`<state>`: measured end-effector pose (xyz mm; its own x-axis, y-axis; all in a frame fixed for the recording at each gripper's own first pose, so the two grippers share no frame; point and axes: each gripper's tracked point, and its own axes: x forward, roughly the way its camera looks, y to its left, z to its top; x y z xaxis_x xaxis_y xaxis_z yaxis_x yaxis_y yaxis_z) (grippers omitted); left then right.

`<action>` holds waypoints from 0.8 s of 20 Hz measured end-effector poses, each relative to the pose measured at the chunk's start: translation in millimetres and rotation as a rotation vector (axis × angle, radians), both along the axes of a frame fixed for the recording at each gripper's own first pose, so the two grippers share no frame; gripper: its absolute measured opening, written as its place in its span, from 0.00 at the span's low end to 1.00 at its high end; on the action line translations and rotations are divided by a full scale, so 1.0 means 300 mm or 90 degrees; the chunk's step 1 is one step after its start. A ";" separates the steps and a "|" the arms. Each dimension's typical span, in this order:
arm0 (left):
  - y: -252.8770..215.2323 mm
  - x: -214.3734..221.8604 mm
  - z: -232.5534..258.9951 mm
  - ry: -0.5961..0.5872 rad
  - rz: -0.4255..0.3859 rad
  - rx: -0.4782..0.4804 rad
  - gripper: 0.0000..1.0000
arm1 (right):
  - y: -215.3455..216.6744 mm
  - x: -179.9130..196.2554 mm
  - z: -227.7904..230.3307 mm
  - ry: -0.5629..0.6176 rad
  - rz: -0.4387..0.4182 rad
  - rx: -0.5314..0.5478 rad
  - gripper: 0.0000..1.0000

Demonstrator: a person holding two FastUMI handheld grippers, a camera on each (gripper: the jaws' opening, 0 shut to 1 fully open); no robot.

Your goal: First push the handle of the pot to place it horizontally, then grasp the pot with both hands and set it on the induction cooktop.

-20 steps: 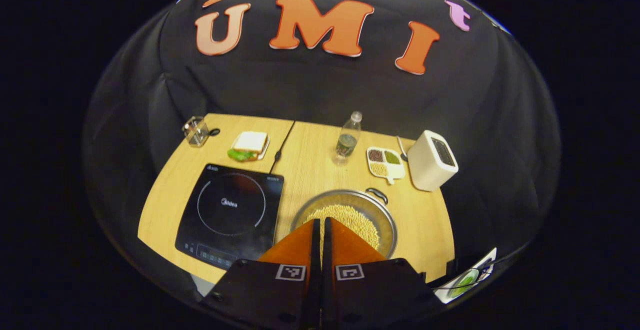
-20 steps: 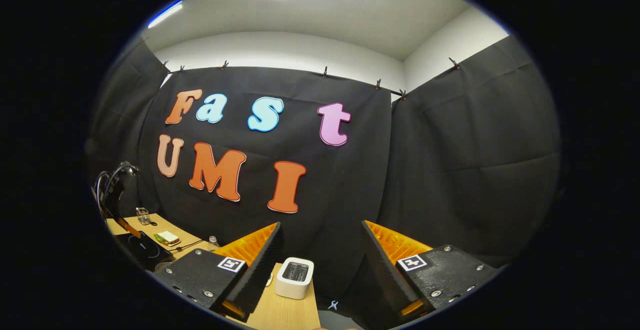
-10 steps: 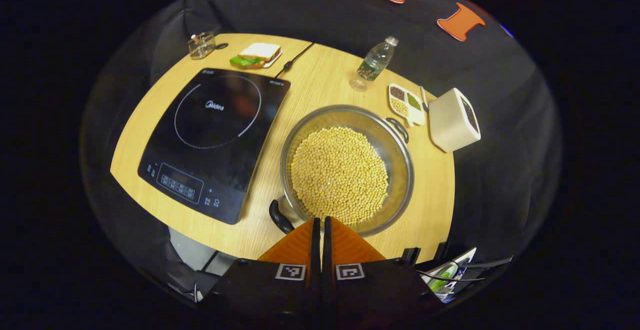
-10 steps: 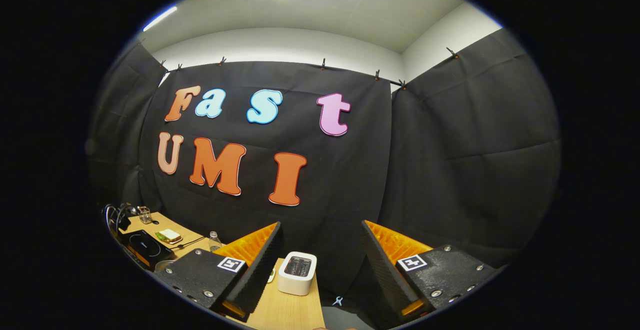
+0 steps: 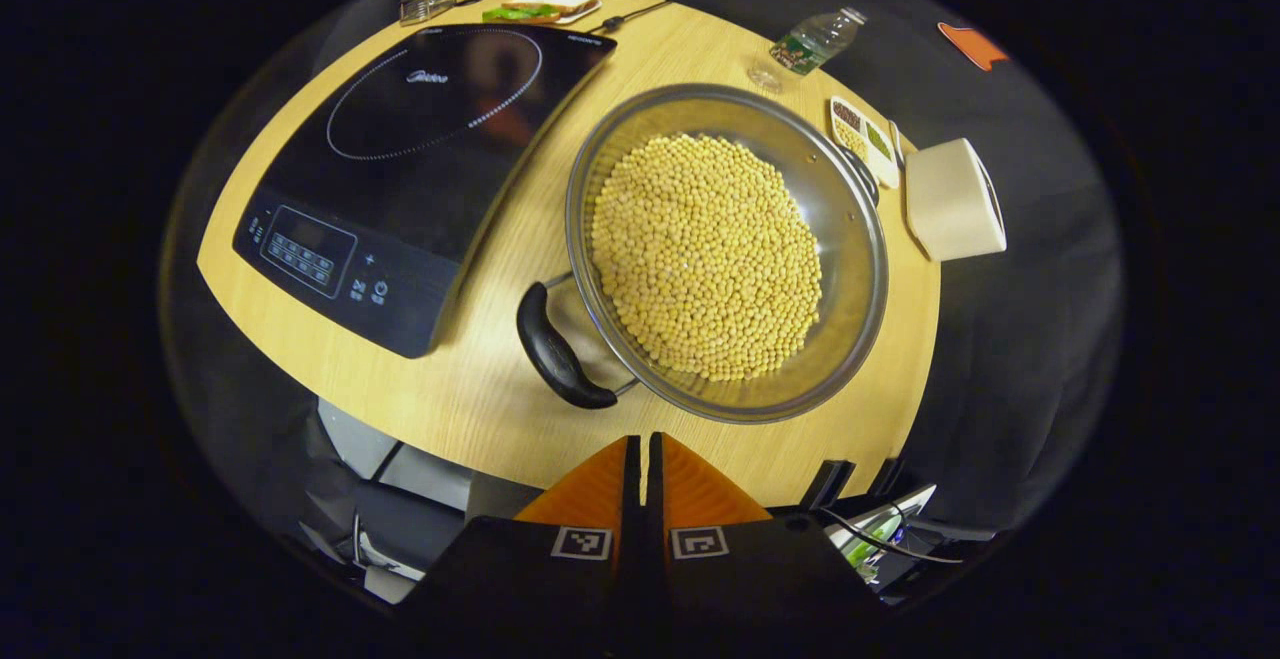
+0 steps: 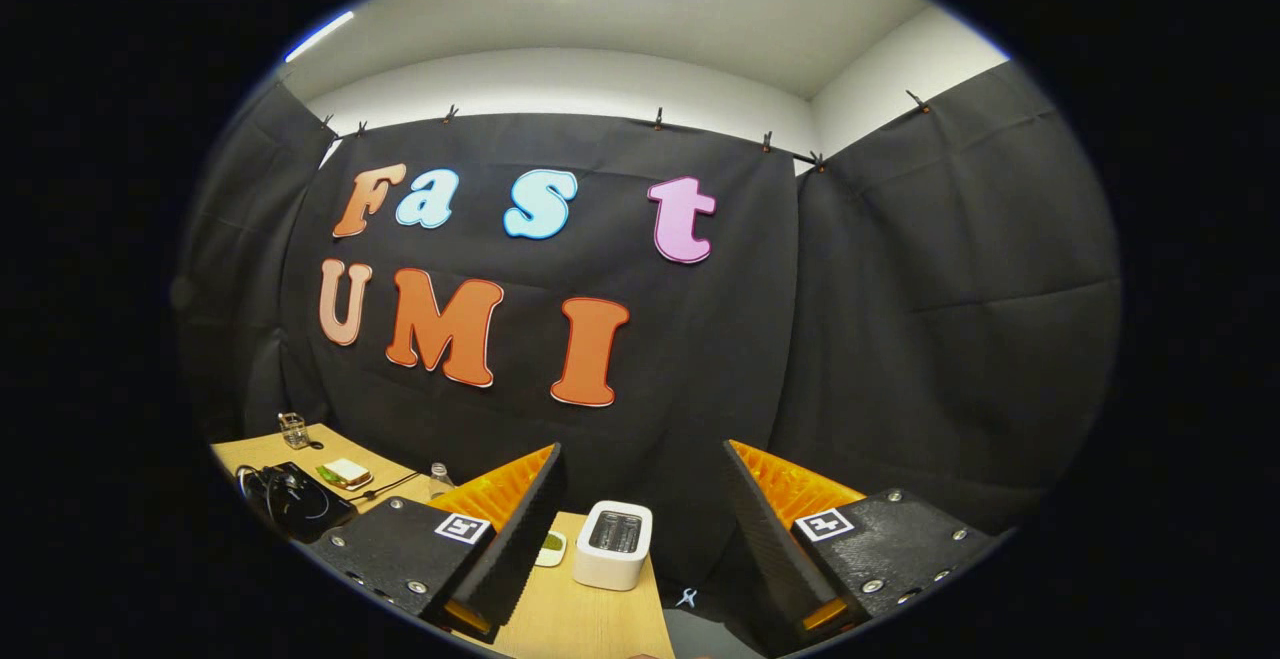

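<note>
One pot (image 5: 840,239) of yellow beans (image 5: 705,254) stands on the tabletop (image 5: 480,399) just ahead of the left claw (image 5: 640,454), whose two orange fingers are pressed together and hold nothing. The pot carries two black handles: the near handle (image 5: 555,349) lies ahead and slightly left of the fingertips, apart from them; the far handle (image 5: 862,174) sits across the rim. One induction cooktop (image 5: 400,169) lies farther ahead to the left, beside the pot. Beyond are one bottle (image 5: 812,41), one divided dish (image 5: 862,134), one white toaster (image 5: 952,201), one sandwich (image 5: 545,6) and one glass container (image 5: 428,1). The right claw (image 6: 640,499) is raised, its fingers wide apart and empty, with the toaster between and below them.
</note>
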<state>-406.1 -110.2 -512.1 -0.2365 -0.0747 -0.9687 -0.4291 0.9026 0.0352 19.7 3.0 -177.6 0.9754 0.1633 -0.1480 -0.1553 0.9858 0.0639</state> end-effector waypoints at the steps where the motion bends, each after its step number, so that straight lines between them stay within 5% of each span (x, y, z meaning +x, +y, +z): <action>1: -0.018 -0.010 -0.013 0.009 0.010 -0.012 0.08 | 0.017 0.002 -0.004 0.003 0.002 -0.001 0.95; 13: 0.077 -0.030 -0.145 0.066 0.024 0.039 0.08 | 0.189 0.048 -0.057 0.048 0.024 0.029 0.97; 16: 0.128 -0.014 -0.166 0.063 -0.013 0.068 0.08 | 0.241 0.054 -0.084 0.063 0.033 0.040 0.95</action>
<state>-410.1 -71.9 -561.7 -0.3313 0.0327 -0.9430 -0.4009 0.8998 0.1720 35.9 75.2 -202.9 0.9465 0.2251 -0.2314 -0.1960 0.9702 0.1423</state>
